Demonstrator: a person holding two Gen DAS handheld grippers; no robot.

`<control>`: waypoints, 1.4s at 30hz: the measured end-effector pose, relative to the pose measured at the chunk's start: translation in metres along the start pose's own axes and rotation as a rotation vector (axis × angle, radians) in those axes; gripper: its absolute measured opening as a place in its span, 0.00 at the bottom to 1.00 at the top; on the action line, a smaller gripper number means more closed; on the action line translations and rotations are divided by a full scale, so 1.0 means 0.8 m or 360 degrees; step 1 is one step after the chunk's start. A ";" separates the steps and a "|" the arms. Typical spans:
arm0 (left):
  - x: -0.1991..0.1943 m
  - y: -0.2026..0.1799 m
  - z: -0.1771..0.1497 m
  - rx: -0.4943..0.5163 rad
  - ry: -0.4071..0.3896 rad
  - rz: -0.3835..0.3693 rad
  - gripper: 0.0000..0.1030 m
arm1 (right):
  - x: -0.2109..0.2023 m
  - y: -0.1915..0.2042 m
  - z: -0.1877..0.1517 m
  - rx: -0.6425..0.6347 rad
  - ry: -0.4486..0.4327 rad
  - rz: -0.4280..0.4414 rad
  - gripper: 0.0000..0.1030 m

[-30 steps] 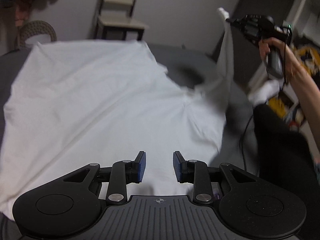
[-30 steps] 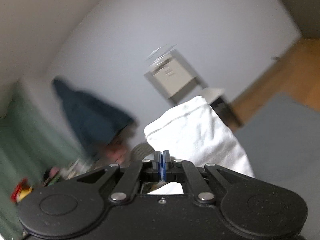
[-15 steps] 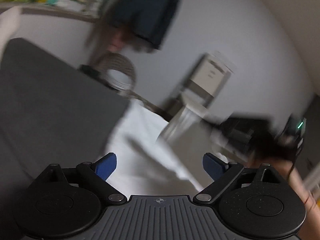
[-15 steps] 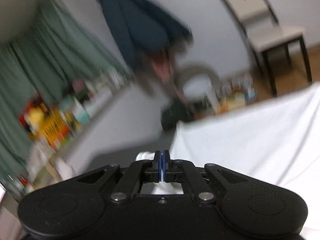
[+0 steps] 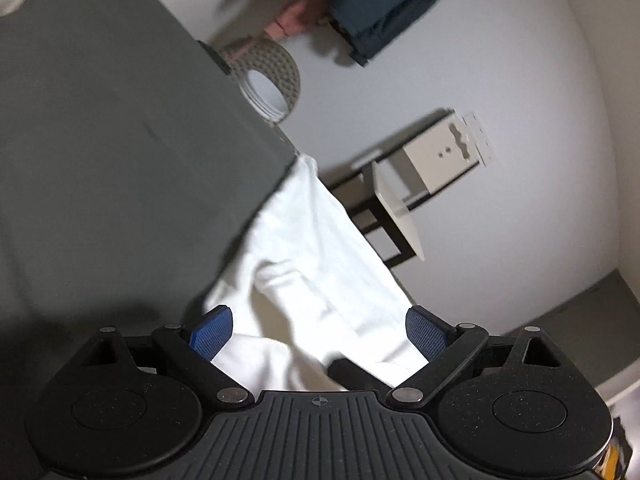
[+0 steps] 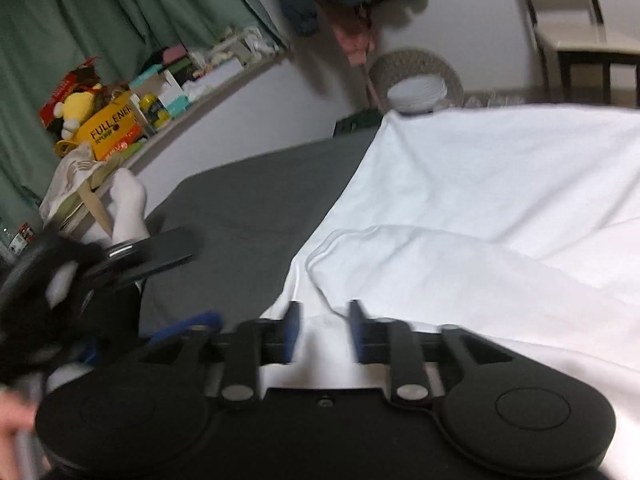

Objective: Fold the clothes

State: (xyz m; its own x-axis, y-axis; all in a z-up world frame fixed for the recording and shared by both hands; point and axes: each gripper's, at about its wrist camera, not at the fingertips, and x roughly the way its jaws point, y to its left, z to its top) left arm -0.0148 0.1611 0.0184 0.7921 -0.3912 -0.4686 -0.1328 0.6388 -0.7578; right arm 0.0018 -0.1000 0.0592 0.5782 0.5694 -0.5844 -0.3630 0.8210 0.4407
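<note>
Your left gripper point(image 5: 318, 330) is spread wide, its blue pads point(image 5: 211, 331) far apart and gripping nothing; a fold of the white garment point(image 5: 316, 248) lies between and just beyond them. Your right gripper point(image 6: 323, 330) is released too, its jaws parted with a clear gap, and the white cloth sits under and between the fingers without being pinched. In the right wrist view the left gripper point(image 6: 92, 280) shows as a blurred black shape at the left edge, close beside the right one.

The garment point(image 6: 500, 216) is spread over the dark grey surface point(image 6: 248, 216), with one layer folded back on top of the rest, its rounded edge just ahead of your right fingers. Past the cloth stands a woven basket point(image 6: 416, 76) holding something white, and beside it a chair point(image 6: 576, 36) against the pale wall. A cluttered shelf point(image 6: 132, 116) with a yellow box runs along the green curtain point(image 6: 120, 12) on the left. A dark blue jacket point(image 5: 380, 4) hangs on the wall.
</note>
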 end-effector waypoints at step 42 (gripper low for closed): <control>0.062 -0.179 0.100 0.0511 -0.0217 -0.0140 0.01 | -0.141 -0.043 -0.183 -0.1308 0.0478 -0.1172 0.05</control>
State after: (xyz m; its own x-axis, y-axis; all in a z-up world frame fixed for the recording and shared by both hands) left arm 0.0913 0.1032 0.1399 0.8673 -0.3757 -0.3265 0.1163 0.7908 -0.6009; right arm -0.1577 -0.1862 0.0099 0.6908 -0.1648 -0.7040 -0.4404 0.6763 -0.5905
